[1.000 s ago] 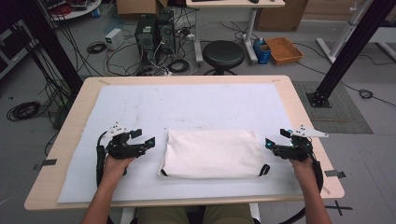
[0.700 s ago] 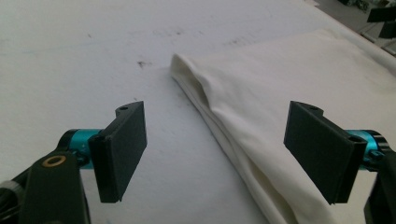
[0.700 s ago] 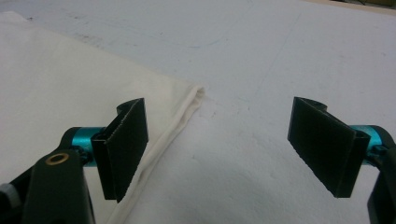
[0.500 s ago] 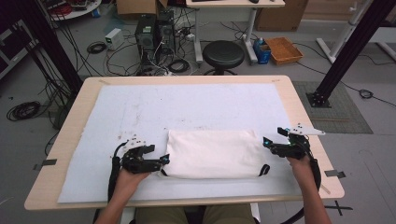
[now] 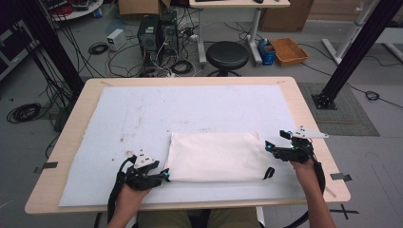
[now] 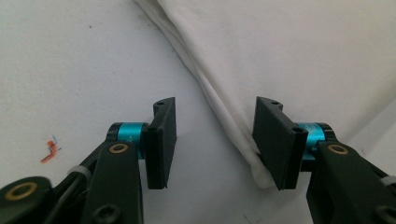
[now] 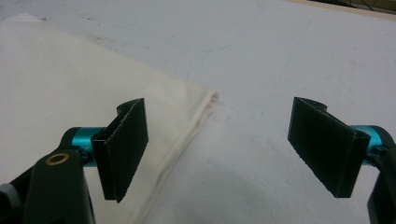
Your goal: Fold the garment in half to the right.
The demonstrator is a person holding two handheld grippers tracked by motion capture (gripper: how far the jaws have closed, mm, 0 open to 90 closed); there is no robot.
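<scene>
Cream cloth, folded flat, a cloth bag (image 5: 216,156) with a black strap at its near right corner, lies on the white mat (image 5: 142,114) toward the near edge of the wooden table (image 5: 311,118) in the high view. The left gripper (image 5: 164,175) sits at the bag's near left corner, the right gripper (image 5: 268,146) just off its right edge.

Over to the left gripper view: the left gripper (image 6: 215,140) has its jaws apart, straddling the bag's (image 6: 289,56) folded edge, one pad touching the cloth, nothing pinched.

Right gripper view now: the right gripper (image 7: 224,149) is spread wide over the mat (image 7: 280,56), the bag's (image 7: 70,79) hemmed corner between the jaws, nearer the left-hand one.
</scene>
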